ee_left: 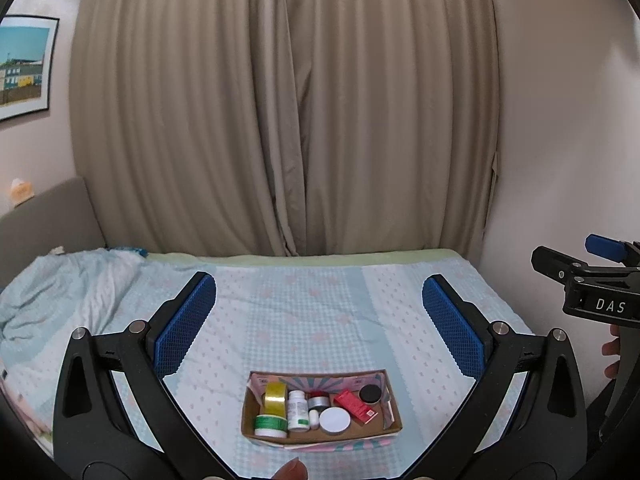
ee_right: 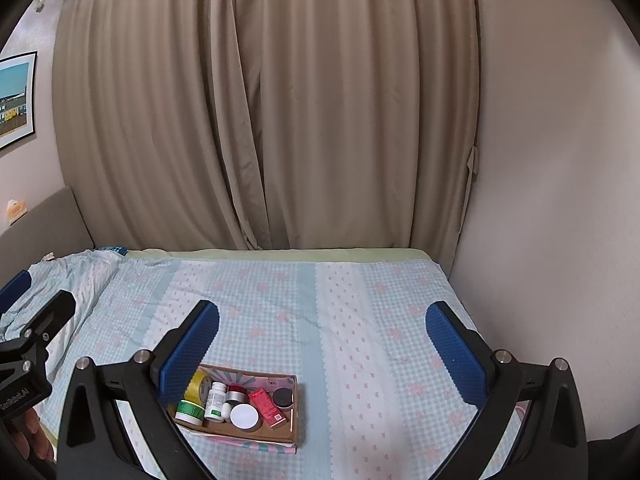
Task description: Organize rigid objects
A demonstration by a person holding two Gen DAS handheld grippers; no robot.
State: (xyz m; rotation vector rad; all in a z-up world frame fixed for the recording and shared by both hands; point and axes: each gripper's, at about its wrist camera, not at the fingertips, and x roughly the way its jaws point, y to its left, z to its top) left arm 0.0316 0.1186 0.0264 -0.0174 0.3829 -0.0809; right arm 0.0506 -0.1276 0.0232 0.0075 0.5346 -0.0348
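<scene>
A shallow cardboard box lies on the bed near its front edge. It holds a yellow tape roll, a green-and-white jar, a white pill bottle, a white round lid, a red carton, a grey-and-red tin and a black lid. My left gripper is open and empty, held above the box. My right gripper is open and empty, above and right of the box.
The bed has a light blue checked sheet with pink flowers. A crumpled blanket lies at the left. Beige curtains hang behind it, a plain wall is at the right, and a padded headboard at the left.
</scene>
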